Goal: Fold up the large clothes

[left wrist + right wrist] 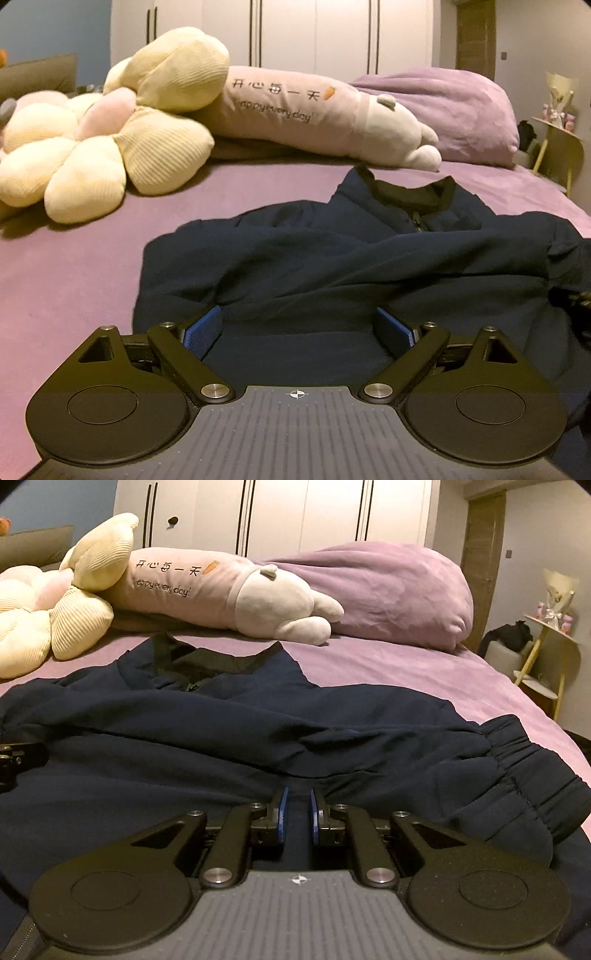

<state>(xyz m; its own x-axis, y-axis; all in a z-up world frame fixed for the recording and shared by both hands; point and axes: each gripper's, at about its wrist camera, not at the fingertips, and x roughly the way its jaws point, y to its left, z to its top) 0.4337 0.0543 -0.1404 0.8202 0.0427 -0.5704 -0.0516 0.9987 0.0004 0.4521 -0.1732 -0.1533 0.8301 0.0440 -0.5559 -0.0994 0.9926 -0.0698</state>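
Lying rumpled on the purple bed (74, 280), the soft navy zip jacket (332, 251) looks limp; left gripper (299, 325) gapes wide, right gripper (296, 812) nearly closed, pinching its hem, the sensible hold.

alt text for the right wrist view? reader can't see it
The right gripper, its blue-padded fingers nearly closed, rests low over a rumpled navy jacket spread on a purple bed. Behind lie a long pink plush, a cream flower cushion, and white wardrobe doors.
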